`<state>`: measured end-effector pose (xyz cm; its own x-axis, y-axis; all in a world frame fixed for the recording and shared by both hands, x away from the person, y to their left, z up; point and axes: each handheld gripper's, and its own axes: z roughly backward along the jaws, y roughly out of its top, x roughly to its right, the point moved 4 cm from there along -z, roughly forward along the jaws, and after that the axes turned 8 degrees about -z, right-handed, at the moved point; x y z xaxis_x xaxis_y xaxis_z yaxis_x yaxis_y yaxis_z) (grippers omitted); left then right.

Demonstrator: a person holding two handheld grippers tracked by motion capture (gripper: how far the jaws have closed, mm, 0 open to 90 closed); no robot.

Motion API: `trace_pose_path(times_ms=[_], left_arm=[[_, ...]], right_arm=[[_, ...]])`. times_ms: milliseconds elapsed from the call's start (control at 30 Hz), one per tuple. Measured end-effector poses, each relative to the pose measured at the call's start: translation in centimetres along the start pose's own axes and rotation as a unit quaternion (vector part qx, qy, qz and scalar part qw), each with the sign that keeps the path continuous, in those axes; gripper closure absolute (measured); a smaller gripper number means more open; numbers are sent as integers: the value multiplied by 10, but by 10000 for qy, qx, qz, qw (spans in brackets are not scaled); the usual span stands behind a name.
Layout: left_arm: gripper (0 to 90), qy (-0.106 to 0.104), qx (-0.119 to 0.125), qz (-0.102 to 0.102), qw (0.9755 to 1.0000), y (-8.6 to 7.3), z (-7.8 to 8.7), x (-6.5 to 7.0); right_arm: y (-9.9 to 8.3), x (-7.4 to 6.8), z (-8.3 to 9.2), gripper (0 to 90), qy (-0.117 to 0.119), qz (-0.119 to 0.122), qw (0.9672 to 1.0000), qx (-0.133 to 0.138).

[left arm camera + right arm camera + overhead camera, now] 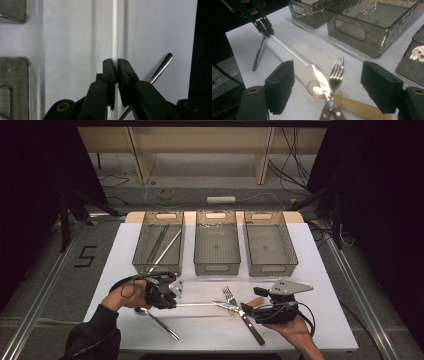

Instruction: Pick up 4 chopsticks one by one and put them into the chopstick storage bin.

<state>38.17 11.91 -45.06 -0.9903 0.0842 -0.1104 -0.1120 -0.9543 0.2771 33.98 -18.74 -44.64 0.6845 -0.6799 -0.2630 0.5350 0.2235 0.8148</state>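
My left claw grips a thin rod; my right claw hangs open.

My left gripper [172, 301] is clamped on the thin white rod [196, 304], which runs level toward the fork [230, 296], its far end just short of it. My right gripper [329, 82] stands wide open over the fork [336, 72]. A spoon [157, 318] lies near the fork, under my left hand.
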Motion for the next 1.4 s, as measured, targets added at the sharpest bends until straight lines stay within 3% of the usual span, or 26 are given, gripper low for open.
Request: trace_pose_path(times_ms=[133,267,333,433,667,733,800,900,933,1033,1133,1267,1333,1400], left_arm=[[843,238,152,122,9995,0,8,-5],[842,504,333,488,9970,-2,12,-13],[842,603,488,730,9943,-3,14,-17],[842,798,664,1147,9880,-5,18,-25],[842,1213,1233,2044,9635,-11,33,-43],[842,1365,1342,2276,9548,-13,36,-48],[842,1457,1383,2416,9493,-16,40,-54],[842,1587,1527,2698,9374,-21,45,-63],[842,1666,1566,2808,9321,-23,47,-67],[842,1765,1658,3039,9214,-31,53,-75],[842,1853,1708,3218,9126,-37,58,-84],[842,1990,1686,3381,9042,-43,64,-96],[842,2099,1721,3513,8961,-45,68,-103],[842,2183,1711,3600,8908,-48,71,-111]], right_arm=[[0,0,0,281,0,-1,10000,6],[0,0,0,280,-5,-8,10000,5],[0,0,0,281,-4,1,10000,7],[0,0,0,280,-5,-3,10000,0],[0,0,0,280,-8,-16,10000,-7],[0,0,1,280,-2,-21,10000,25],[0,0,1,280,-14,-22,10000,42],[0,1,1,280,-17,-34,10000,47],[0,1,1,280,-7,-42,10000,52],[0,1,1,280,-3,-49,10000,46],[0,2,1,280,-9,-64,10000,47],[0,2,1,280,4,-66,10000,46],[0,2,0,280,6,-66,10000,40],[0,2,0,280,10,-62,10000,39]])
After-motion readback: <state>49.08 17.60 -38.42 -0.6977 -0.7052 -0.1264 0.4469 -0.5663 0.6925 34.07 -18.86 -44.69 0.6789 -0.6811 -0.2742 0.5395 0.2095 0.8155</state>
